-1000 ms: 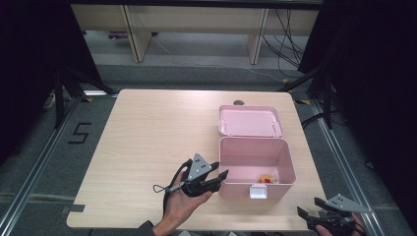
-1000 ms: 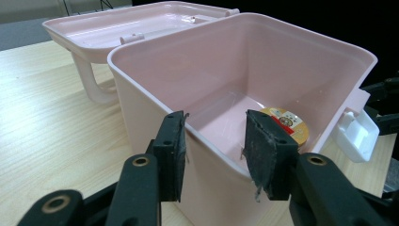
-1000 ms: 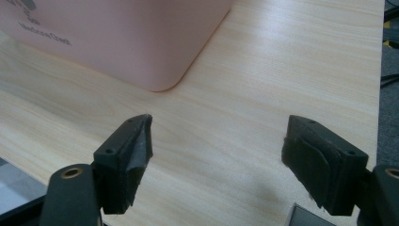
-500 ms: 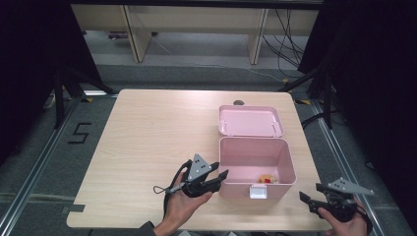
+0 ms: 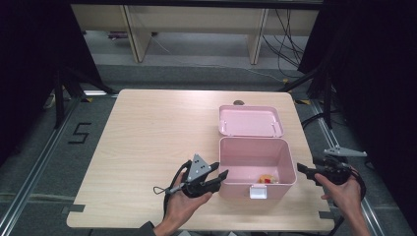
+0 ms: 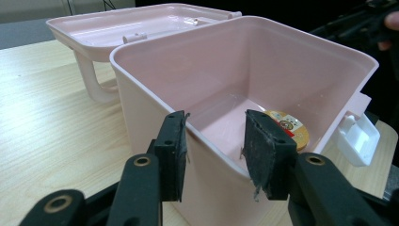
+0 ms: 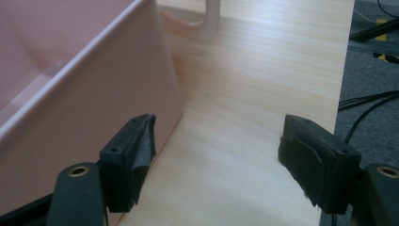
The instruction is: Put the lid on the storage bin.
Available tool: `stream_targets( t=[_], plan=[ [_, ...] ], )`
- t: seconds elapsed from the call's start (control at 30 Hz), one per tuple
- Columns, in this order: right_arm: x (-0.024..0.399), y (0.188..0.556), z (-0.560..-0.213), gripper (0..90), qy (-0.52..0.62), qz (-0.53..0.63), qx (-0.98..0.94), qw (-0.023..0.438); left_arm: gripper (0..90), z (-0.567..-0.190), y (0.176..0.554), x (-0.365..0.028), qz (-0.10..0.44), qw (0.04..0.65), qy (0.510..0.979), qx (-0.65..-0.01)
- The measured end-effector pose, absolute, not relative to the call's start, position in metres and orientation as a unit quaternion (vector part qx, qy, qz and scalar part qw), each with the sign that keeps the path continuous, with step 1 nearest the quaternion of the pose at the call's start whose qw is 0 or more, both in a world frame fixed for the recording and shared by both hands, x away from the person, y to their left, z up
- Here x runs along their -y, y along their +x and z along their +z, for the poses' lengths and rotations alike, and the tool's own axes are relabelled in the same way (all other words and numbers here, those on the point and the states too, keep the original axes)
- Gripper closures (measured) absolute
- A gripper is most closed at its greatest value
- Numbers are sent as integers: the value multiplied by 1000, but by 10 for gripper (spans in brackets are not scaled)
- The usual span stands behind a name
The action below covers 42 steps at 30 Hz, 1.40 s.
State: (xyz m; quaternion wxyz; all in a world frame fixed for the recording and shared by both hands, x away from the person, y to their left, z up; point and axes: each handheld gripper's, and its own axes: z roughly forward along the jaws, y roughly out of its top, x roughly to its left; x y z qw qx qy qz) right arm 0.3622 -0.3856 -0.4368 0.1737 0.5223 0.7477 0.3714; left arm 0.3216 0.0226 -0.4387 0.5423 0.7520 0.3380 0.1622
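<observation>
2 grippers in my feed. Left gripper straddles the pink box wall at 9 o'clock, jaws parted, not pinching. Right gripper at 3 o'clock, jaws wide, just narrowing, nothing between. Box sits on the table, lid open.

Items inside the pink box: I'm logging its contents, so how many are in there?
1 that can be told: a small round yellow-and-red item on the floor of the pink box, near the latch-side wall. The near wall may hide more.
</observation>
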Motion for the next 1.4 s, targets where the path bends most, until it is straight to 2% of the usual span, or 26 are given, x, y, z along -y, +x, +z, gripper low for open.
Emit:
stream_targets(
  t=[0.17,0.2,0.3,0.57,0.63,0.7,0.8,0.83,0.9,1.07,1.4],
  plan=[
    [388,386,-428,282,520,364,-752,180,593,-439,321,-23,163,541,752,-339],
    [385,387,-426,288,534,359,-746,169,594,-439,322,-23,161,544,751,-337],
    [385,403,-421,300,523,352,-754,186,595,-439,321,-23,164,541,752,-339],
    [375,435,-399,338,542,365,-737,174,597,-439,321,-23,164,541,752,-339],
    [375,443,-396,363,523,357,-751,187,597,-439,321,-23,164,542,751,-339],
    [368,450,-393,380,540,361,-740,175,597,-439,321,-23,164,542,751,-340],
    [363,461,-391,421,531,361,-745,182,597,-439,321,-23,164,542,750,-340],
    [359,463,-388,432,552,359,-735,162,598,-439,320,-23,164,542,750,-340],
    [357,472,-389,445,529,357,-747,184,598,-439,321,-23,164,543,750,-341],
    [349,491,-385,509,545,347,-744,171,598,-440,321,-23,164,543,750,-340],
    [335,521,-394,604,543,329,-754,169,602,-440,320,-22,168,544,748,-340]
  ],
)
